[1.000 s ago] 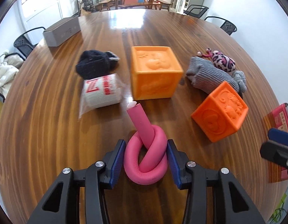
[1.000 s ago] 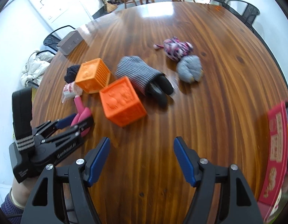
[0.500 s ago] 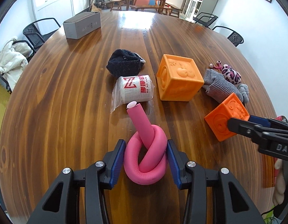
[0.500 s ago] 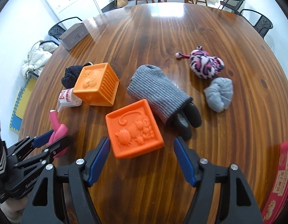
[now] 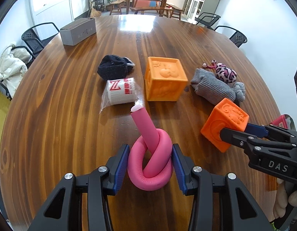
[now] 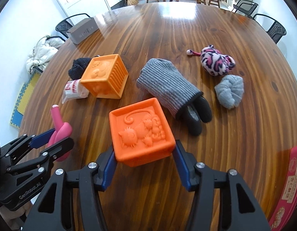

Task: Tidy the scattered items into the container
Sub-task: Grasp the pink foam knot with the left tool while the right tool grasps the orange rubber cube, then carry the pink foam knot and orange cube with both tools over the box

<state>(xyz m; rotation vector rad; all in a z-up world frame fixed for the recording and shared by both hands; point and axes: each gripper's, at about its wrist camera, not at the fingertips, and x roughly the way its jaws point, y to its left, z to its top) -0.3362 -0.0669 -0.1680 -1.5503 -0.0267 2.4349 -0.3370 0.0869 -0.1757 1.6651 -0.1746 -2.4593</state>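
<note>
My left gripper (image 5: 150,148) is shut on a pink knotted foam tube (image 5: 150,165), held just above the wooden table (image 5: 52,115). An orange cube with a cat relief (image 6: 140,127) sits between the blue pads of my right gripper (image 6: 144,148). Those jaws are closing, and both pads touch the cube's sides. In the left wrist view the same cube (image 5: 223,119) shows at the right with the right gripper (image 5: 235,130) around it. A red box (image 6: 290,182) lies at the table's right edge.
On the table lie a lighter orange cube (image 5: 163,79), a grey striped glove (image 6: 167,84), a leopard plush (image 6: 215,61), a grey balled sock (image 6: 229,92), a dark sock (image 5: 113,69) and a wrapped white roll (image 5: 121,90). A grey speaker (image 5: 79,31) stands far left. Chairs ring the table.
My right gripper moved to the cat cube and its jaws narrowed onto it. The left gripper kept its hold on the pink tube and drifted slightly.
</note>
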